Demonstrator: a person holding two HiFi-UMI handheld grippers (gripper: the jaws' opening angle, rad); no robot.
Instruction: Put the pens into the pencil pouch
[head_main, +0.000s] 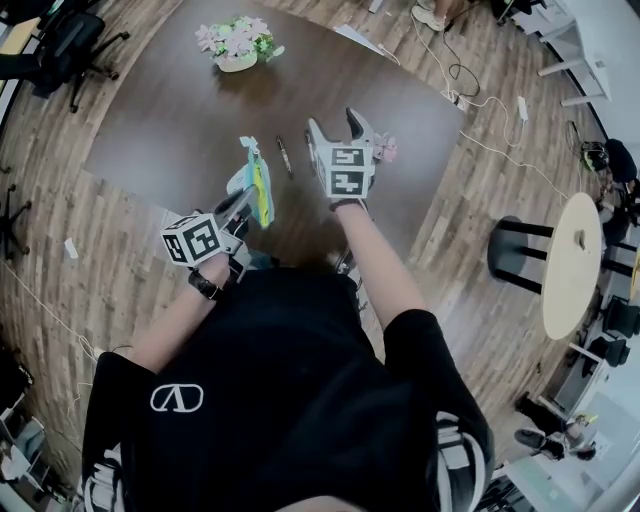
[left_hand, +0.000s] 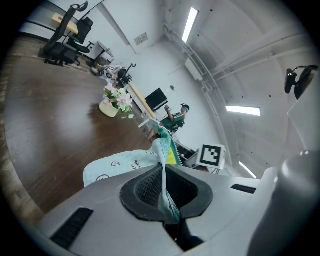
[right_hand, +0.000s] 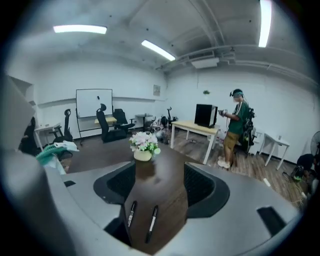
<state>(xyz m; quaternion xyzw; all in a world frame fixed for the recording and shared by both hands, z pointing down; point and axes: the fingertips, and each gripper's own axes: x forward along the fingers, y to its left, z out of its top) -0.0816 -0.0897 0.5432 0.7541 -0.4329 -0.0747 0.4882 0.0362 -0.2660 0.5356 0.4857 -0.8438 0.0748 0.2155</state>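
Wood plank floor (head_main: 60, 250); dark brown table (head_main: 170, 130) bears flower pot (head_main: 238, 45); round pale side table (head_main: 572, 270); ceiling strip lights (right_hand: 80, 29); whiteboard (right_hand: 93, 104).

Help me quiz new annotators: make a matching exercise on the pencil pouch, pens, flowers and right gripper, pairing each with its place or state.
1 pencil pouch
2 pens
3 flowers
4 right gripper

a open, holding nothing
b lying loose on the table
c pinched in the shut left gripper
d standing at the table's far side

Pairs: 1-c, 2-b, 3-d, 4-a
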